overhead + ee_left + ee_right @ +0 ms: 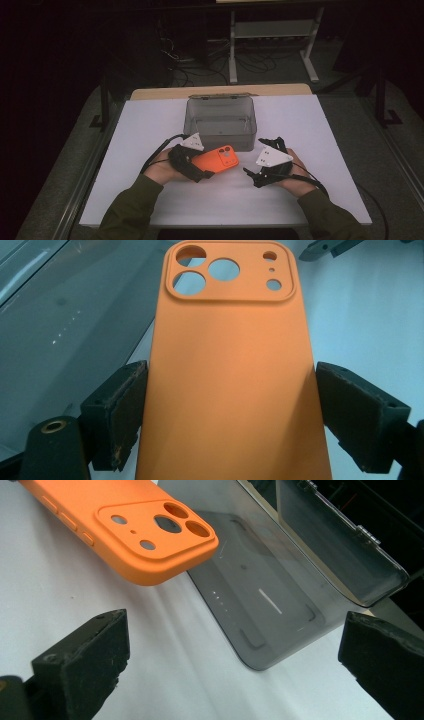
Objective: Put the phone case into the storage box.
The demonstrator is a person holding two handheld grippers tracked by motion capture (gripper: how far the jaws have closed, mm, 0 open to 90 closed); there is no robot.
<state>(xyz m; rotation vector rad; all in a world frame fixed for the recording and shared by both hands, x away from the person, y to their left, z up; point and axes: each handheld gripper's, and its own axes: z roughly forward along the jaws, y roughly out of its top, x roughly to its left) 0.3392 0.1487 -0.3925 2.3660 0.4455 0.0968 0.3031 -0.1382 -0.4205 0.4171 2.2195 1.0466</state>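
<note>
A: Orange phone case (232, 375), one of it, sits clamped across its width in the left gripper (230, 415), camera cutouts pointing away from the hand. Its long axis runs from about 8 o'clock to 2 o'clock in the high view.

B: And the grey box (220, 123)?

A: One box, lid open, at 12 o'clock from the case, just beyond its cutout end. The left gripper is the nearer one; judging by that, the coming move is a short carry forward over the front wall.

B: The right gripper (230, 665)?

A: Jaws wide apart, nothing between them, resting at 3 o'clock of the case on the white counter (150, 125), a small gap between.
</note>
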